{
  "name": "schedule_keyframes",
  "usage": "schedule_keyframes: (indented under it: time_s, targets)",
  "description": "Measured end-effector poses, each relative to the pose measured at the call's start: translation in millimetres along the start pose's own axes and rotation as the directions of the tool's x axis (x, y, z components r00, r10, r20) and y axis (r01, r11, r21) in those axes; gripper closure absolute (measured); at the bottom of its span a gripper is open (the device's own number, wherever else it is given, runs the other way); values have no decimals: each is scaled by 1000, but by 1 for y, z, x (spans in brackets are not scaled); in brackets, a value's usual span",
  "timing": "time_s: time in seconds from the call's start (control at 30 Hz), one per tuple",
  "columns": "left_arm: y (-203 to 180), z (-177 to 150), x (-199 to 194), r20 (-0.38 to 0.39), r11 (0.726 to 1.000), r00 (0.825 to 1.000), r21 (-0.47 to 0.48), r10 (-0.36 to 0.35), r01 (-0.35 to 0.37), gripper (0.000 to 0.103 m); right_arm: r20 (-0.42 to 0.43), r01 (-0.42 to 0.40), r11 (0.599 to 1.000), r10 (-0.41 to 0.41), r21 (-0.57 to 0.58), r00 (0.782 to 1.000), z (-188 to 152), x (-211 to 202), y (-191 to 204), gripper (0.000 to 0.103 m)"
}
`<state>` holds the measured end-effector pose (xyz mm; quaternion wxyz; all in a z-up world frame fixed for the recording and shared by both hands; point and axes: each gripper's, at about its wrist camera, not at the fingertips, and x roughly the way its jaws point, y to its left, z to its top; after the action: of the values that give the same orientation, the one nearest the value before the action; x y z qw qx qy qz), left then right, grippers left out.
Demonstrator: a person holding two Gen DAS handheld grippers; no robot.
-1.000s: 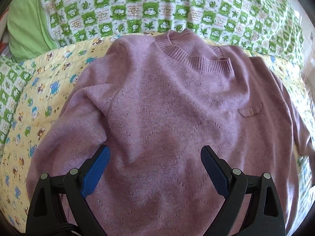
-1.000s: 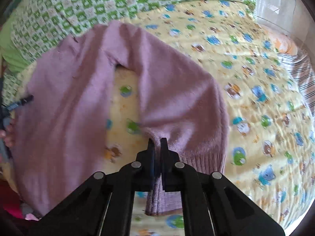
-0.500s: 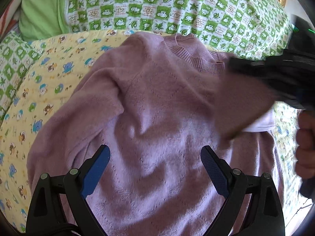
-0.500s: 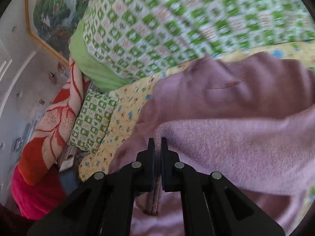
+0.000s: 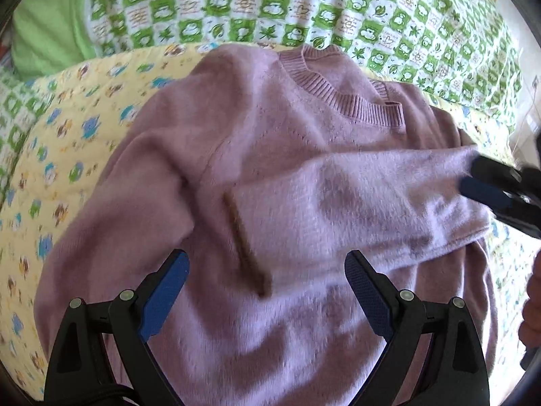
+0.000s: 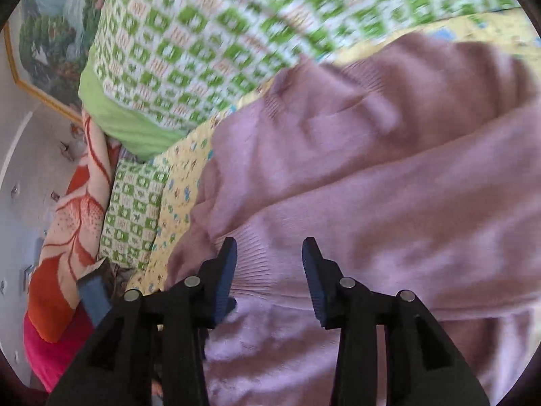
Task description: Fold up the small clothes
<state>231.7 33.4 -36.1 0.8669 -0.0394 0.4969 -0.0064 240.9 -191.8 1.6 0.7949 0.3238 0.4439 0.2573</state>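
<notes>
The sweater's hem (image 5: 270, 389) runs off the bottom edge.

Both wrist cameras look down close over the same purple sweater (image 5: 270, 176), from opposite sides

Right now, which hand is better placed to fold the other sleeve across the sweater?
Probably the left. The left gripper hovers open above the sweater, near the unfolded sleeve. The right gripper, jaws just opened, is over the folded sleeve's cuff.

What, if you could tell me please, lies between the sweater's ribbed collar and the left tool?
In the left wrist view, the sweater's right sleeve lies folded across its chest between the collar and the open left tool, cuff nearest it.
</notes>
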Motion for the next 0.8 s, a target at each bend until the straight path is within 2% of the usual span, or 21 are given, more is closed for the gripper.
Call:
schedule_keyframes:
  time_s: [0.07, 0.13, 0.17, 0.2, 0.23, 0.27, 0.3, 0.37, 0.47, 0.5, 0.6, 0.67, 0.73, 0.8]
  targets:
    - [-4, 13, 12, -21, 1000, 1000, 29, 13, -12, 7, 25, 12, 1000, -12, 15, 1000, -3, -16, -9, 61]
    - [-6, 24, 31, -76, 999, 997, 39, 33, -30, 7, 44, 32, 999, -33, 36, 998, -8, -31, -20, 61]
    - [-5, 28, 39, -96, 999, 995, 26, 22, -19, 13, 50, 36, 998, -38, 45, 998, -11, -36, -24, 61]
    - [-4, 30, 42, -101, 1000, 995, 12, 2, 0, 30, 56, 43, 998, -46, 55, 997, -15, -41, -29, 61]
    - [-4, 31, 46, -109, 1000, 994, -6, -31, 30, 42, 58, 47, 997, -51, 63, 997, -18, -45, -33, 61]
    - [-4, 32, 49, -117, 999, 992, -13, -46, 44, 63, 61, 52, 996, -56, 73, 997, -21, -49, -37, 61]
    - [-5, 33, 50, -115, 999, 993, -4, -40, 40, 80, 64, 56, 995, -62, 80, 996, -24, -51, -40, 61]
    - [-9, 33, 45, -88, 998, 995, 19, -54, 55, 99, 76, 68, 993, -75, 98, 994, -28, -59, -47, 61]
    - [-9, 34, 19, -32, 996, 995, 22, -91, 92, 100, 104, 94, 989, -106, 116, 989, -32, -72, -56, 61]
    - [-7, 38, 0, 19, 995, 995, 27, -97, 97, 100, 117, 105, 987, -119, 122, 986, -32, -77, -60, 61]
    - [9, 42, -36, 120, 997, 990, 24, -69, 67, 100, 163, 136, 979, -161, 149, 973, -28, -96, -71, 61]
    - [23, 41, -37, 119, 999, 992, 6, -48, 47, 100, 190, 147, 975, -178, 164, 966, -25, -104, -78, 61]
    - [36, 37, -23, 76, 1000, 997, -23, -10, 11, 100, 207, 165, 970, -202, 180, 957, -22, -110, -88, 61]
    - [43, 33, -17, 56, 999, 998, -52, -13, 15, 100, 210, 182, 963, -223, 198, 952, -18, -109, -97, 61]
